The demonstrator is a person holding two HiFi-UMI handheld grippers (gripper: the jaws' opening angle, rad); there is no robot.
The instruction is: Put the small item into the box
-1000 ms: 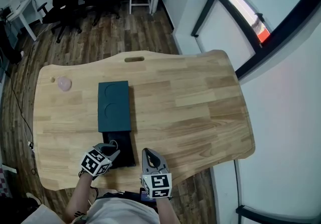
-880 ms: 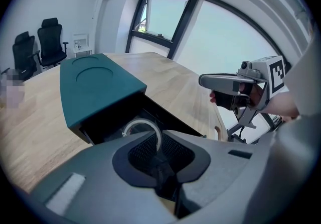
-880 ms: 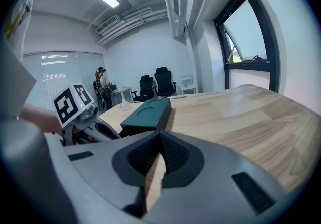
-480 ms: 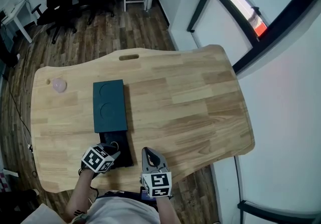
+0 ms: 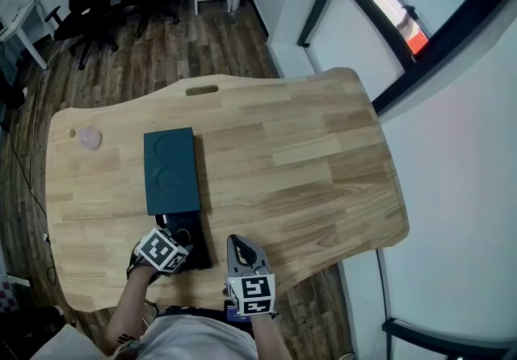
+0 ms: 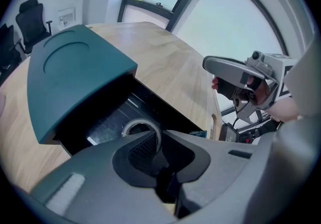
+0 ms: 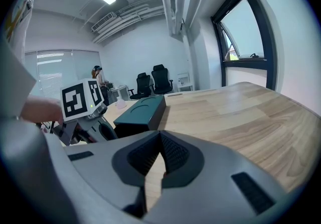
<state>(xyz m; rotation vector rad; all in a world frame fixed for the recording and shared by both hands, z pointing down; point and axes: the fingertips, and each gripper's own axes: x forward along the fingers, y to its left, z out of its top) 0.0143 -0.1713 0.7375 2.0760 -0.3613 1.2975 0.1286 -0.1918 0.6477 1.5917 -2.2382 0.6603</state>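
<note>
the small whitish ring (image 6: 140,121) is seen in the black drawer (image 6: 103,125), which is drawn out of the teal box (image 5: 171,170) on the worktop (image 5: 307,165). its rim is pinched by the left tongs (image 6: 156,136), closed on it over the drawer. the right tongs (image 7: 159,136) are held closed and empty, just beside the drawer at the worktop's near edge.

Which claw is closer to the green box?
Left. The left claw pinches a ring in the box's pulled-out drawer. The right claw is off to the drawer's right, over the table, not touching the box.
</note>
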